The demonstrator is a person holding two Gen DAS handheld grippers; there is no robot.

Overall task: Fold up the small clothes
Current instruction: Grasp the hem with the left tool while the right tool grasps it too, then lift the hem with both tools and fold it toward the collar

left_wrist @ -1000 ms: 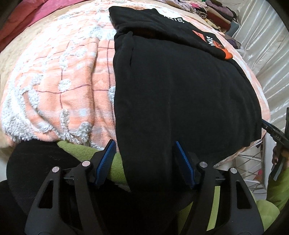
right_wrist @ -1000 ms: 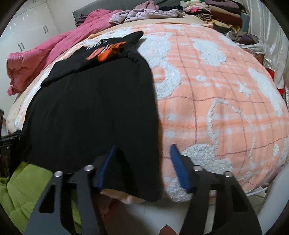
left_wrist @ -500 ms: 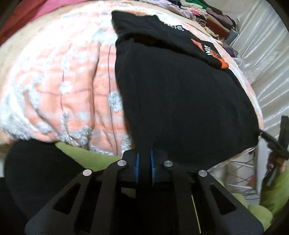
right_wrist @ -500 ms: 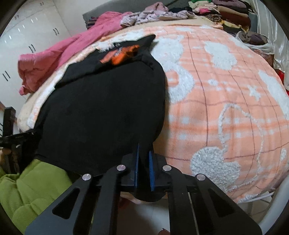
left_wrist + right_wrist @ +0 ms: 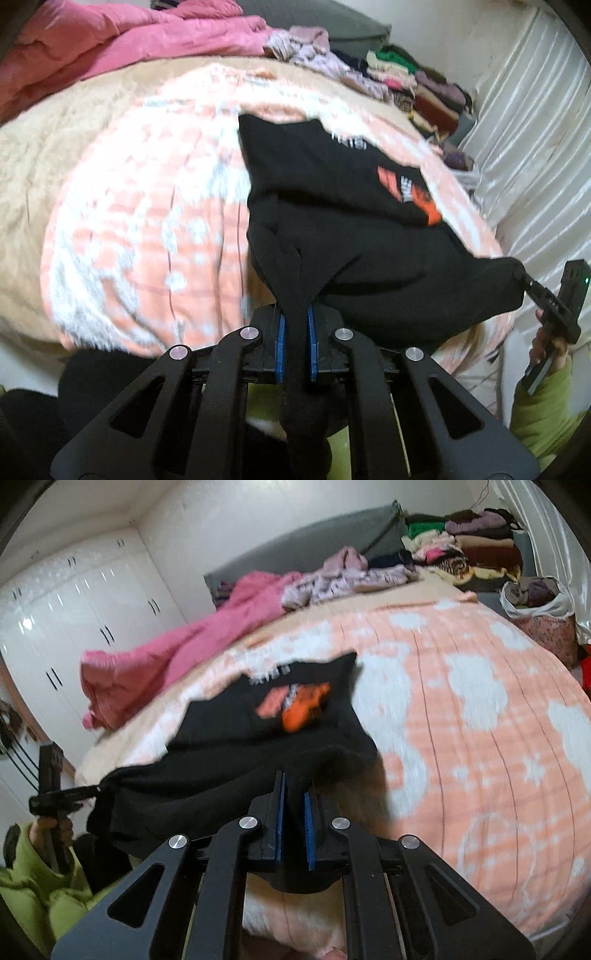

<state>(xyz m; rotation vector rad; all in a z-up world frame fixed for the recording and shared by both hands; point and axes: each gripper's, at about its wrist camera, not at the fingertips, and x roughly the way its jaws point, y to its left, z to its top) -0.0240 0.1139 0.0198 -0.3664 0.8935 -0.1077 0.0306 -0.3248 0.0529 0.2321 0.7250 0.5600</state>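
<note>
A black T-shirt point(image 5: 354, 206) with an orange and white print lies on the peach blanket point(image 5: 140, 221); it also shows in the right wrist view point(image 5: 258, 746). My left gripper point(image 5: 294, 321) is shut on the shirt's near left hem corner and holds it lifted. My right gripper point(image 5: 294, 805) is shut on the near right hem corner, also lifted. The hem hangs stretched between them, above the bed edge. Each gripper shows at the side of the other's view: the right gripper point(image 5: 546, 299) and the left gripper point(image 5: 70, 795).
A pink quilt point(image 5: 177, 646) lies at the far left of the bed. Stacks of folded clothes point(image 5: 469, 550) sit by the grey headboard. A bag of clothes point(image 5: 539, 616) stands to the right. White wardrobes point(image 5: 74, 605) line the left wall; a curtain point(image 5: 535, 155) hangs alongside.
Both grippers closed on the hem corners, then lifted them up and forward over the bed. The shirt's lower half has risen off the blanket.
</note>
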